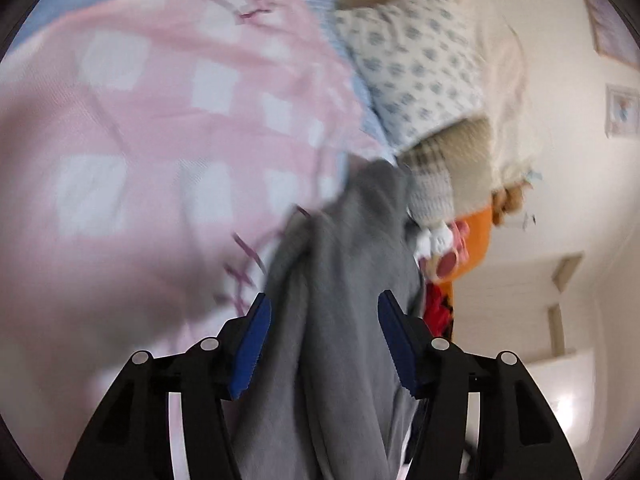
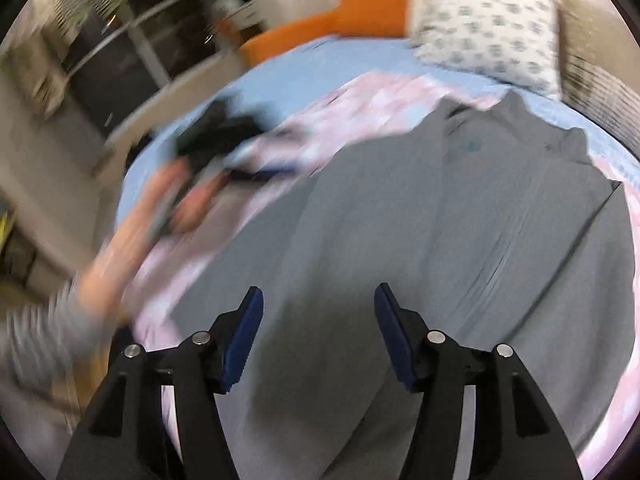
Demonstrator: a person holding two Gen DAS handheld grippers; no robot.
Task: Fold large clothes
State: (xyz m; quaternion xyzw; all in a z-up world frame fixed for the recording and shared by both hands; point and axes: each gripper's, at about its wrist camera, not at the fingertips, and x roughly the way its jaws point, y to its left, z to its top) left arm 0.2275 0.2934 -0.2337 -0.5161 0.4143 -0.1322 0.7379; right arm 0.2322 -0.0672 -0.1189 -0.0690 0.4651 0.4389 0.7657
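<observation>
Looking along my left gripper (image 1: 324,344), I see its jaws apart with a bunched fold of the grey garment (image 1: 340,280) between them, apparently unclamped, though blur hampers the view. My right gripper (image 2: 318,332) hangs with jaws apart over the same garment, spread flat on the pink checked blanket (image 2: 372,108).

Large grey knit garment (image 2: 420,240) spread flat on pink-and-white checked blanket (image 2: 372,104); blanket on pale blue bedsheet (image 2: 276,80). White pillow with blue print (image 2: 488,24) beyond garment, 12 to 1 o'clock, at bed head. Orange upholstered headboard (image 2: 360,8) behind pillow, 11 o'clock. Person's left hand (image 2: 180,200) over blanket, 10 o'clock of garment. Left wrist view: bunched garment fold between left gripper (image 1: 324,344) fingers, blanket at 10 o'clock.
</observation>
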